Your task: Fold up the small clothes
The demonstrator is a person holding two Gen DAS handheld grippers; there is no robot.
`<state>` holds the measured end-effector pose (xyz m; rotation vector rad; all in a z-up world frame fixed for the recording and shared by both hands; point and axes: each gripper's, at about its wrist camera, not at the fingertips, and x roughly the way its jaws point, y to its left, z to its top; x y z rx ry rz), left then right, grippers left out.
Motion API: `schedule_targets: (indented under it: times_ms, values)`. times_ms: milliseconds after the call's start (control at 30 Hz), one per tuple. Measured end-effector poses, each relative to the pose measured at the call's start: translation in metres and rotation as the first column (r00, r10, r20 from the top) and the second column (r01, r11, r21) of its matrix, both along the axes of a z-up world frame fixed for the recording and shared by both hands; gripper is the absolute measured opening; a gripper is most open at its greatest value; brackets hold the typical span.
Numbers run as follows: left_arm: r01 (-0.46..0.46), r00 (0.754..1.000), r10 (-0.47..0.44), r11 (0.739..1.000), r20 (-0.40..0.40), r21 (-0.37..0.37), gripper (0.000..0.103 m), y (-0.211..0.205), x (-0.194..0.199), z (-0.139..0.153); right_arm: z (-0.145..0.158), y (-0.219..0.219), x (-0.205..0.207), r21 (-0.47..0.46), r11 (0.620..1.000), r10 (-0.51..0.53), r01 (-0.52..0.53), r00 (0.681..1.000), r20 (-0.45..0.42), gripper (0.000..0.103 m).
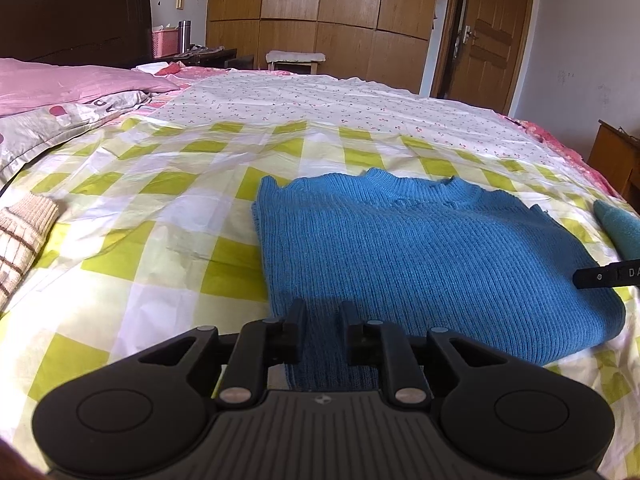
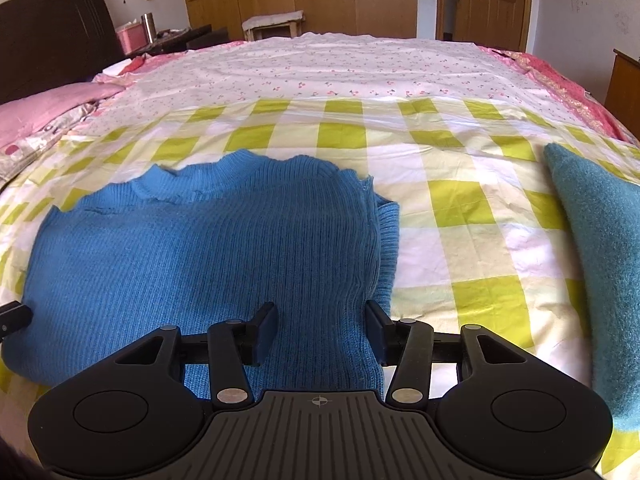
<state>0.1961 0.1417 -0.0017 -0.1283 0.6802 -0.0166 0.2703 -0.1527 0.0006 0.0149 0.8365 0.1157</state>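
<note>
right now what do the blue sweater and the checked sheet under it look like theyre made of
Blue sweater: a soft matte knit, likely wool or acrylic, shown by vertical ribs and a ribbed collar. Checked sheet: thin woven cloth, probably cotton, smooth and matte, with fine creases and printed yellow-green squares.

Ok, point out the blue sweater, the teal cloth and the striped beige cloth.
blue sweater [image 2: 192,248]: right wrist view, middle of body.
teal cloth [image 2: 596,248]: right wrist view, its middle.
striped beige cloth [image 1: 24,236]: left wrist view, its top.
</note>
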Motion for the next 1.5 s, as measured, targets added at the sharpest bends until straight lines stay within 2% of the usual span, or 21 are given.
schedule_targets:
  times_ms: [167, 333, 433, 633, 800, 967, 1067, 1167, 1300, 1400, 1500]
  values:
    - [-0.003, 1.0, 0.003, 1.0, 0.001, -0.028, 0.024, 0.003, -0.002, 0.001, 0.009, -0.003, -0.004, 0.058, 0.998, -0.017, 0.015, 1.0, 0.024, 0.048]
    - [0.004, 1.0, -0.004, 1.0, -0.005, -0.03, 0.025, 0.004, -0.002, -0.002, 0.011, 0.004, -0.002, 0.054, 0.999, 0.01, -0.012, 0.999, 0.031, 0.049]
    - [0.005, 1.0, -0.005, 1.0, -0.014, -0.03, 0.027, 0.005, -0.001, -0.005, 0.001, 0.006, 0.003, 0.013, 1.0, 0.001, -0.001, 1.0, 0.006, 0.051]
    - [0.004, 1.0, -0.004, 0.999, 0.006, -0.049, 0.027, 0.007, -0.005, -0.002, 0.001, -0.004, -0.004, 0.059, 0.998, -0.018, 0.017, 0.999, 0.029, 0.05]
    - [0.015, 1.0, -0.015, 1.0, 0.0, -0.017, 0.027, 0.002, -0.004, -0.005, -0.002, -0.016, -0.001, 0.077, 0.996, -0.049, 0.047, 0.999, 0.016, 0.05]
    - [0.015, 0.999, -0.014, 1.0, 0.036, -0.012, 0.027, 0.001, -0.009, 0.0, -0.004, -0.033, -0.003, 0.159, 0.984, -0.078, 0.075, 0.997, 0.013, 0.05]
    - [0.024, 0.996, -0.027, 0.999, 0.083, 0.029, 0.027, -0.005, -0.015, 0.007, -0.006, -0.049, -0.002, 0.229, 0.969, -0.096, 0.093, 0.995, 0.0, 0.05]
    - [0.055, 0.99, -0.064, 0.996, 0.128, 0.072, 0.027, -0.021, -0.022, 0.014, -0.011, -0.065, -0.001, 0.308, 0.946, -0.093, 0.096, 0.995, -0.027, 0.05]
    - [0.136, 0.97, -0.16, 0.981, 0.181, 0.137, 0.027, -0.055, -0.034, 0.023, -0.007, -0.083, -0.007, 0.359, 0.931, -0.066, 0.067, 0.998, -0.014, 0.051]
    - [0.222, 0.949, -0.254, 0.959, 0.187, 0.175, 0.027, -0.087, -0.041, 0.023, -0.002, -0.099, -0.016, 0.389, 0.921, -0.022, 0.021, 1.0, -0.002, 0.051]
    - [0.321, 0.914, -0.361, 0.922, 0.183, 0.214, 0.028, -0.125, -0.044, 0.021, -0.002, -0.114, -0.021, 0.405, 0.914, -0.013, 0.012, 1.0, 0.002, 0.051]
